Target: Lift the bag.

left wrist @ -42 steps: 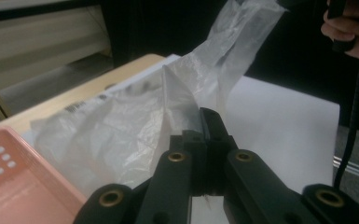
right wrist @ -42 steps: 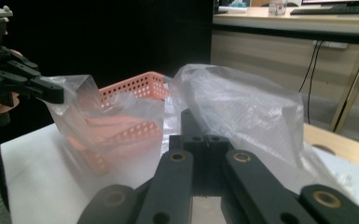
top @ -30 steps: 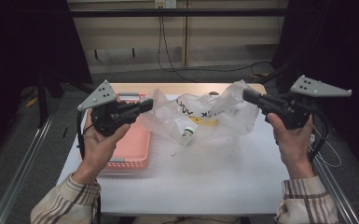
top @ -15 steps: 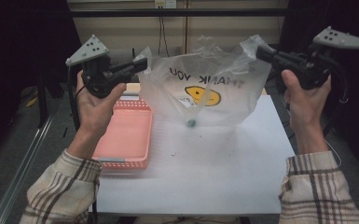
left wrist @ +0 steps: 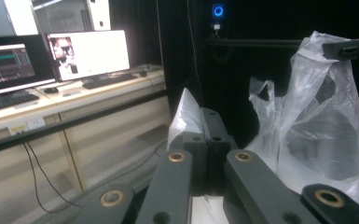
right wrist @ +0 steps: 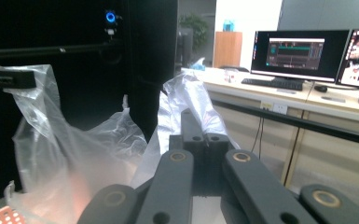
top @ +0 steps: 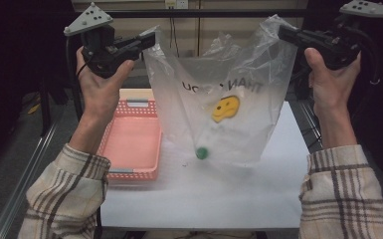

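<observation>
While both hands are up high in the high view, the left gripper [top: 148,39] sits upper left of frame and the right gripper [top: 284,34] upper right, each clamped on a top corner of the clear plastic bag [top: 229,124]. Bag hangs stretched between them across upper centre, its bottom at or just above the white table [top: 204,199], can't tell if it touches.

Bag print: a yellow smiley [top: 226,108] at mid-frame, dark lettering above it, reads mirrored. Inside the bag, low centre: a small bottle with a green cap [top: 201,152], body hard to make out through the film.

Pink basket [top: 134,144] sits on the table left of centre, just beside the bag's lower left edge, partly behind the left forearm. Plaid sleeves at both bottom corners.

Left gripper view: jaws pressed together at bottom centre, a white fold of bag film [left wrist: 186,116] pinched between them and sticking up; rest of the bag at right of frame, with the other gripper's tip at upper right.

Right gripper view: same picture, jaws closed on a film fold [right wrist: 186,100] at centre; bag billows to the left, basket corner at bottom left. Monitors [right wrist: 298,55] on a desk at upper right.
</observation>
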`<act>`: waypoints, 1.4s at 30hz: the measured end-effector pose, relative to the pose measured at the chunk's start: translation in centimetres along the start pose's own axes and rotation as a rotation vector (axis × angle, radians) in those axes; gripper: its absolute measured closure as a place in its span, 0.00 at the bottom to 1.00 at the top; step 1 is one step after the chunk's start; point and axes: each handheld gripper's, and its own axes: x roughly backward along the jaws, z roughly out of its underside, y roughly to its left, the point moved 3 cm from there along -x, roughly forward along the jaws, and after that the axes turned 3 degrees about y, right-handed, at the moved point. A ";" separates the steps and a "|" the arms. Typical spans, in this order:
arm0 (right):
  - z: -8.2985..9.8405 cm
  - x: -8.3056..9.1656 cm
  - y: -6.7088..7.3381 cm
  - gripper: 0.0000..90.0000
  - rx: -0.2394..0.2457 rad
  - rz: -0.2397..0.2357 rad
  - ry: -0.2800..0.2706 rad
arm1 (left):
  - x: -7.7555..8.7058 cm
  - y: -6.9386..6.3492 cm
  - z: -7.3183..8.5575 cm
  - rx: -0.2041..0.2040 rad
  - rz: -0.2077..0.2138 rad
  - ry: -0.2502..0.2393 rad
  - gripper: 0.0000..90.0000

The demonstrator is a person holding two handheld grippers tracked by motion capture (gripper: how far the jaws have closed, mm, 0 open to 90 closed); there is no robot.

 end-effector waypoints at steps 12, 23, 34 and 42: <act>4.2 -1.3 -1.6 1.00 -0.042 0.016 0.080 | -1.8 0.7 4.3 0.018 0.013 0.114 1.00; 12.6 -1.7 -1.8 1.00 -0.104 -0.021 0.176 | -2.8 1.7 11.2 0.054 0.008 0.232 1.00; 20.8 -2.6 -1.6 1.00 -0.141 -0.008 0.324 | -3.5 1.2 17.5 0.092 0.034 0.326 1.00; 25.2 -3.0 -1.7 1.00 -0.172 0.004 0.409 | -4.5 1.0 21.0 0.109 0.049 0.395 1.00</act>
